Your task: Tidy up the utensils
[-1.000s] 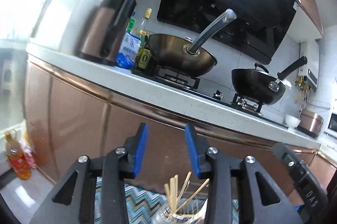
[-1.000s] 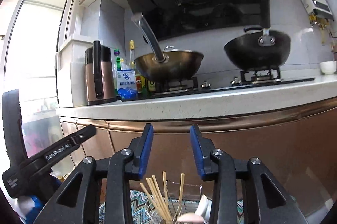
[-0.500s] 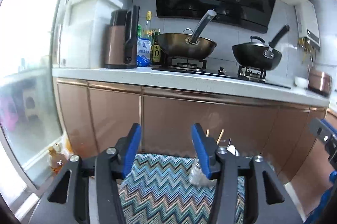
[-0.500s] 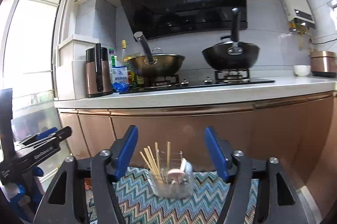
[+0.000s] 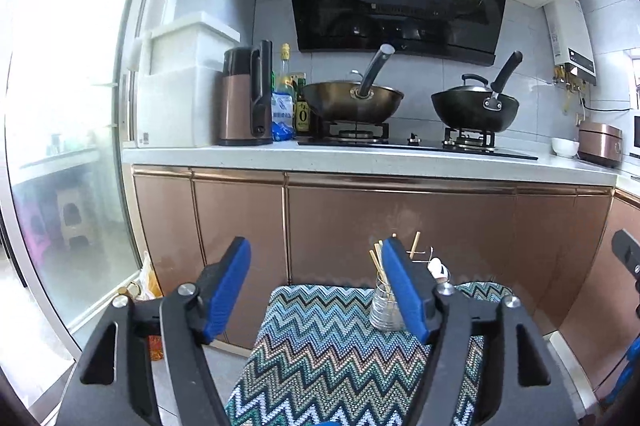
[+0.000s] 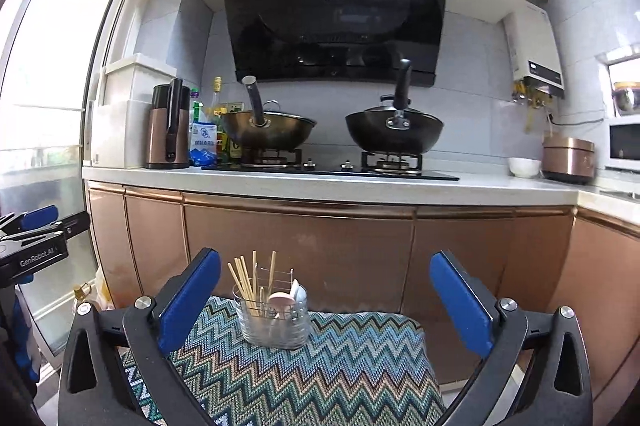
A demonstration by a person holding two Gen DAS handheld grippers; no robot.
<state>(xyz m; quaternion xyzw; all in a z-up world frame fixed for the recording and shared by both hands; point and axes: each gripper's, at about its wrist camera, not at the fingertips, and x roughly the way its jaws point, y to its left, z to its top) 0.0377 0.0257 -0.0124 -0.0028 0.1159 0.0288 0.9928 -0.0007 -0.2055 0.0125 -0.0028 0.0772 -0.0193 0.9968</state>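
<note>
A clear glass holder (image 6: 274,318) stands on the far part of a zigzag-patterned cloth (image 6: 304,378). In it stand several wooden chopsticks (image 6: 244,280) and a pale pink and a white spoon (image 6: 282,300). My right gripper (image 6: 326,300) hangs well back from the holder, its blue-padded jaws opening wide, nothing between them. In the left wrist view the holder (image 5: 384,310) shows partly behind the right pad. My left gripper (image 5: 316,292) is also back from it, jaws opening and empty.
Behind the cloth runs a row of copper cabinet doors (image 6: 300,250) under a white counter (image 6: 320,186). Two woks (image 6: 272,132) sit on the hob, with a kettle (image 6: 168,126) and bottles at the left. A glass door (image 5: 60,146) is on the left; bottles (image 5: 136,290) stand on the floor.
Both grippers have drawn back from the holder and opened wider. The holder, earlier close under the fingers, now stands farther away on the cloth. The left view has levelled out.
</note>
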